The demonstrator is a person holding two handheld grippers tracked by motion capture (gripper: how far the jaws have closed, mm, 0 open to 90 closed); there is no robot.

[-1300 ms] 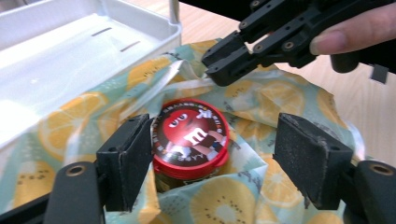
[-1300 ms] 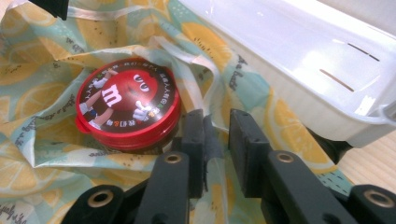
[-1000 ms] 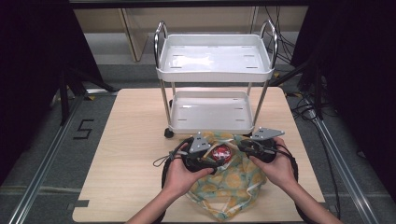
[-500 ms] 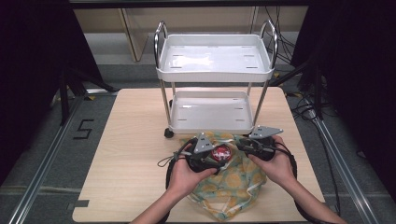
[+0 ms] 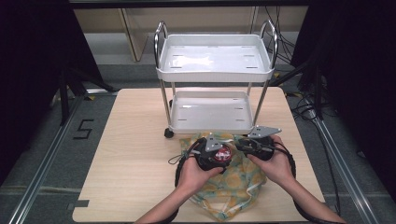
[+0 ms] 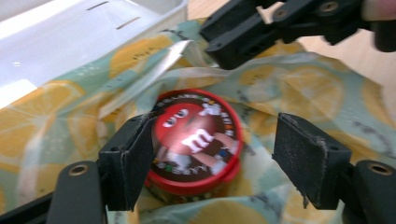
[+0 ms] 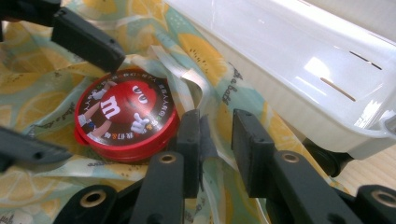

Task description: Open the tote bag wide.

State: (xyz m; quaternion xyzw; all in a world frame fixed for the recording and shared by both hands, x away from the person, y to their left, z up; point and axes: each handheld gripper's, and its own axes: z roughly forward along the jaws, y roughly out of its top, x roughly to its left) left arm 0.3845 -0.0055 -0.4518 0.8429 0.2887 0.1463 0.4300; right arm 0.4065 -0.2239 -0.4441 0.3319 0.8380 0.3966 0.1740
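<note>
I am reaching my left gripper (image 6: 212,154), jaws wide, around the red candy tin (image 6: 196,140) sitting in the lemon bag (image 5: 233,191). My right gripper (image 7: 215,140) is pinching the bag's edge. Next I need to squeeze the tin.

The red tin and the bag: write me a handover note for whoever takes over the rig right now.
Left tool: open, jaws either side of the red tin; one pad at its rim, the other apart from it.
Right tool: pinching a fold of the lemon-print bag.
Tin lies on the bag, in front of the white cart on the table.
Done: bag pinched, tin bracketed.
Left: probably close on the tin and move it.
</note>
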